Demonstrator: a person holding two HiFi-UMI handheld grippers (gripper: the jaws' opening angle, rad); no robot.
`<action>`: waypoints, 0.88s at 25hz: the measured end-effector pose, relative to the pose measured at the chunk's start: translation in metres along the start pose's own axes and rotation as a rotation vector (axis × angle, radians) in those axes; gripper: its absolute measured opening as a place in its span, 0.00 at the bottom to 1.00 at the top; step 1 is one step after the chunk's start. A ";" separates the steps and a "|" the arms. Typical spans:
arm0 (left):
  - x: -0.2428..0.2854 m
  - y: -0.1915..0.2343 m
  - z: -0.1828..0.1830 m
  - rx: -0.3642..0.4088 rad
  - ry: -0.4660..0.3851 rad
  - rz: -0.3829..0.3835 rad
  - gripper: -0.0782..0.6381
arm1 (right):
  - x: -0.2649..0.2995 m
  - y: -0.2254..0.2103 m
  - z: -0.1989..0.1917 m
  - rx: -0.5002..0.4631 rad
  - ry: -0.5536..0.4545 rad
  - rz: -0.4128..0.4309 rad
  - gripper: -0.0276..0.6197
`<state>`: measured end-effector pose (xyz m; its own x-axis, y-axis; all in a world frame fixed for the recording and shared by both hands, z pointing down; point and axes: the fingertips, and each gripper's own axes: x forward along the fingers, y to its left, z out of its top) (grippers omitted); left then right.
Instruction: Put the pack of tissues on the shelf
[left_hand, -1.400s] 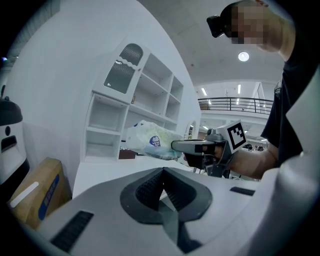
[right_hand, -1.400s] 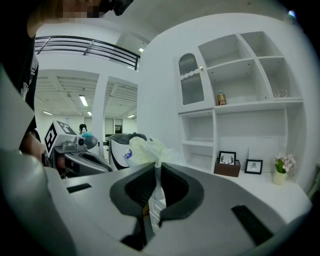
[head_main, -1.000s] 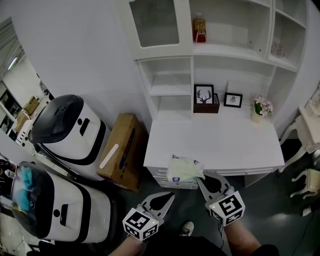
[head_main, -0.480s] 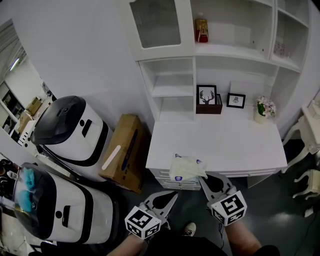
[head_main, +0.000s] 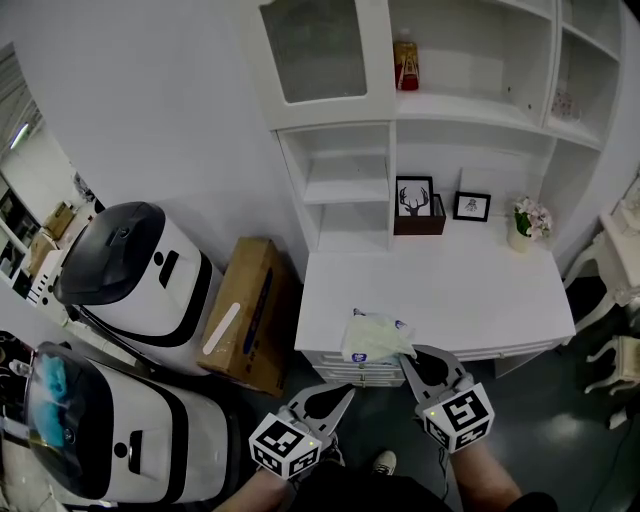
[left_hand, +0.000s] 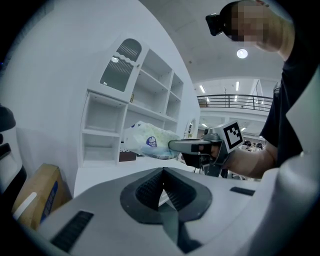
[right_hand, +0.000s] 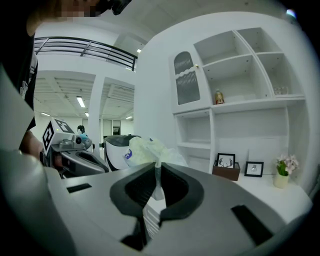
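Count of hand-held grippers: two. The right hand-held gripper (head_main: 408, 352) is clenched on the pack of tissues (head_main: 372, 335), its jaws pinching a thin fold of the wrapper at one end. The left hand-held gripper (head_main: 347, 391) has its jaws drawn together with nothing between them. It sits lower and to the left of the pack, apart from it.

Count of tissue packs: one. It is a soft pack in a crumpled, pale yellowish-white plastic wrapper with a round blue-purple emblem on one side. It hangs out from the right jaws in the air, clear of the surface. In the head view it lies over the front edge of the white table (head_main: 450, 290).

On the table, against the back:
- one larger picture frame (head_main: 413, 195);
- one smaller picture frame (head_main: 472, 206);
- one flower pot (head_main: 526, 218).

The white shelf unit (head_main: 345, 190) rises behind the table, with one bottle (head_main: 405, 60) on an upper shelf.

On the floor to the left:
- one cardboard box (head_main: 250, 310);
- two white machines with dark tops, the nearer machine (head_main: 110, 430) and the farther machine (head_main: 130, 270).
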<state>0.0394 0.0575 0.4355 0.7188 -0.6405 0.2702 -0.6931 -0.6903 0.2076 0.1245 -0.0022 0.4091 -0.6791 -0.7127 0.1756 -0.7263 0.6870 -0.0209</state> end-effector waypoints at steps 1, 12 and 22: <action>-0.001 0.005 0.001 -0.002 -0.001 -0.003 0.11 | 0.004 0.001 0.001 0.001 0.001 -0.004 0.06; -0.008 0.056 0.014 0.002 -0.015 -0.043 0.11 | 0.050 0.004 0.013 -0.001 0.003 -0.057 0.06; -0.016 0.099 0.017 -0.006 -0.018 -0.082 0.11 | 0.087 0.011 0.018 -0.005 0.023 -0.104 0.06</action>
<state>-0.0397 -0.0067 0.4359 0.7738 -0.5879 0.2356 -0.6323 -0.7386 0.2338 0.0557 -0.0595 0.4069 -0.5978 -0.7766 0.1989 -0.7919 0.6106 0.0040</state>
